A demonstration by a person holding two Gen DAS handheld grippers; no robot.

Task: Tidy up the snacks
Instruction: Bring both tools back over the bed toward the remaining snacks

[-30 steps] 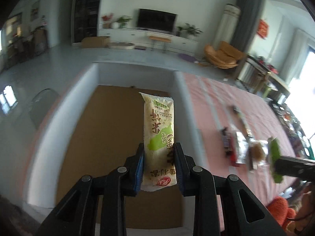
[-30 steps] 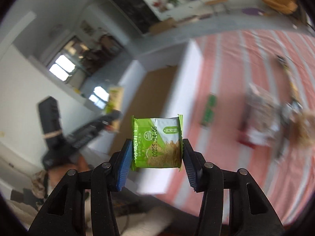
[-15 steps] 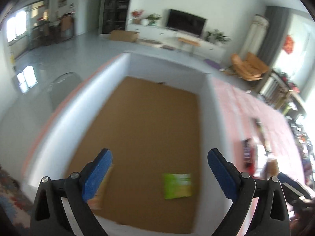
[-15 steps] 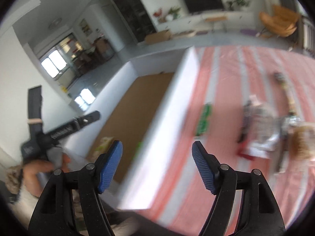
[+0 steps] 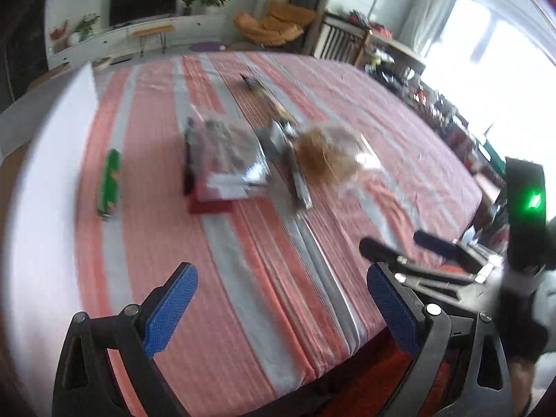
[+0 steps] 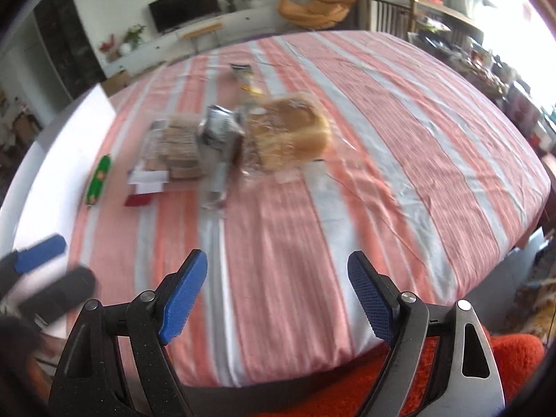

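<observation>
At the bottom of the left wrist view, the left hand-held gripper point(image 5: 279, 307) is standing wide apart with nothing between its blue pads, its jaws having just been opening. At the bottom of the right wrist view, the right hand-held gripper point(image 6: 278, 293) is likewise gaping and empty, and its jaws too have just been opening. Both are pointing down over the near edge of the counter point(image 6: 399, 139), which is covered in a red and grey striped cloth.

Judging from the empty jaws, the step in hand is a reach for the next snacks, not a placing.

Farther in, around the middle of both views, the remaining snacks are lying in a loose cluster: a clear pack of brown biscuits point(image 6: 179, 149) over a red card, a silvery packet point(image 6: 220, 128) touching it, and a clear bag of bread point(image 6: 295, 128) just to the right. A green packet point(image 5: 109, 182) is lying apart at centre left, near the white wall of the box point(image 5: 38, 180) that is filling the left edge. Motion blur is hiding the finer detail.

The next move seems to call for each gripper travelling forward to the cluster, settling on a separate item, and closing on an edge without dragging its neighbours, since the packs are touching or overlapping.
</observation>
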